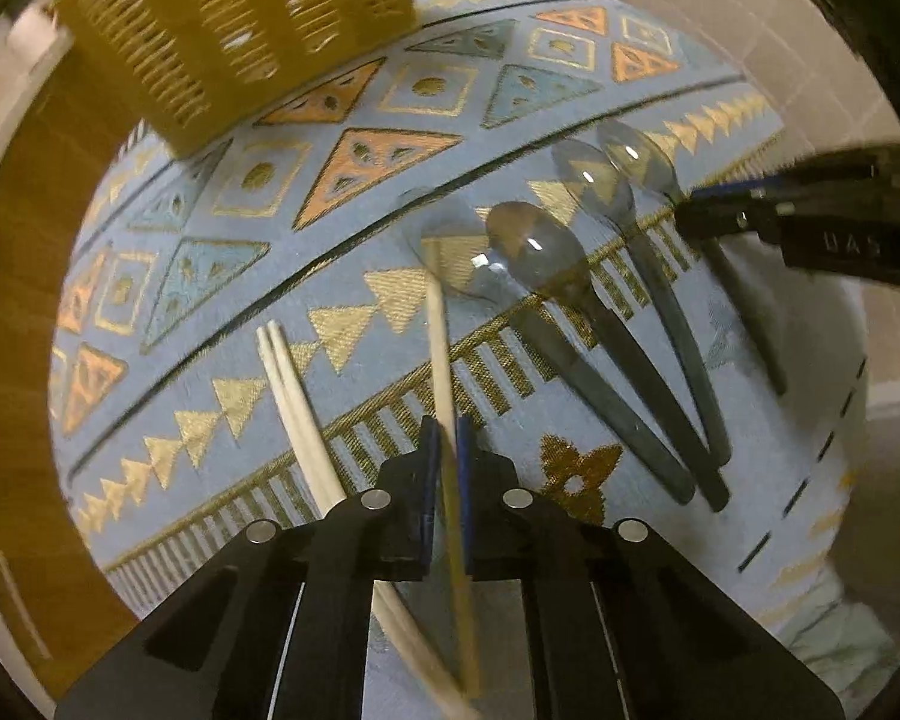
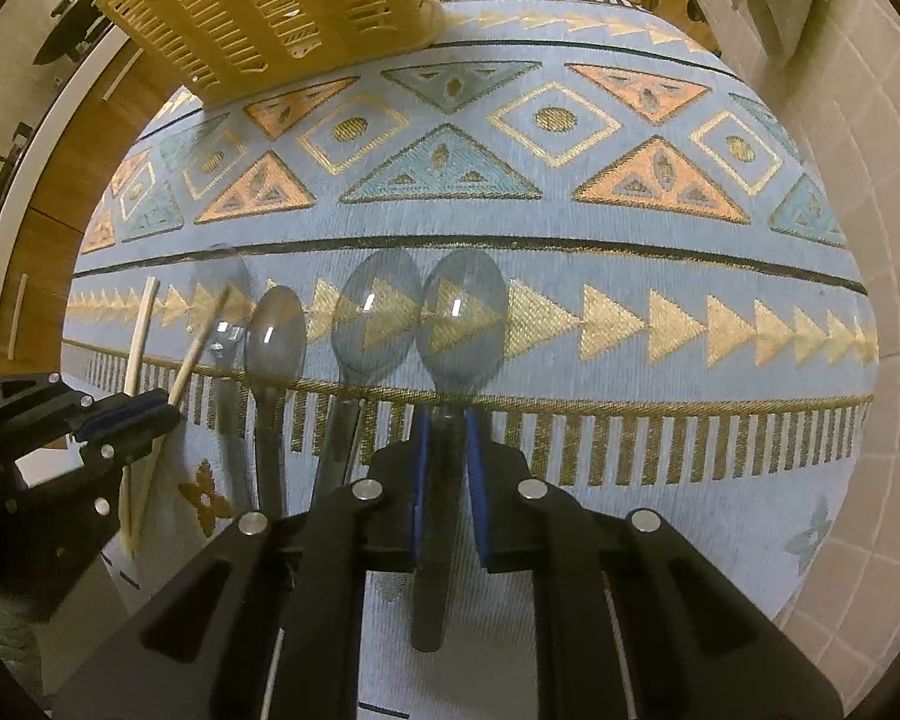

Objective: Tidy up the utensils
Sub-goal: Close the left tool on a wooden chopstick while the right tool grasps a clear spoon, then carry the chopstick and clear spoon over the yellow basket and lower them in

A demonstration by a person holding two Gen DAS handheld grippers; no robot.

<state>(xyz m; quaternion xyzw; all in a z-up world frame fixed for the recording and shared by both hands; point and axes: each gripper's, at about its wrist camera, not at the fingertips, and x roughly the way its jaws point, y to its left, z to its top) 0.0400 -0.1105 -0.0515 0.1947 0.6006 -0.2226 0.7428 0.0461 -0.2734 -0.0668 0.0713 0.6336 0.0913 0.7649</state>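
Observation:
My left gripper (image 1: 447,438) is shut on a wooden chopstick (image 1: 441,354) and holds it tilted over the blue patterned cloth (image 1: 222,324). Another pair of chopsticks (image 1: 297,402) lies on the cloth to its left. Several translucent grey plastic spoons (image 1: 540,252) lie side by side to the right. My right gripper (image 2: 448,420) is shut on the handle of the rightmost spoon (image 2: 462,318). The left gripper also shows in the right wrist view (image 2: 150,411), and the right gripper shows in the left wrist view (image 1: 690,207). A yellow slotted basket (image 2: 282,12) stands at the far left of the cloth.
The cloth covers a round table. A wooden cabinet with a white edge (image 1: 24,228) stands to the left. Beige tiled floor (image 2: 858,192) lies to the right beyond the table's edge.

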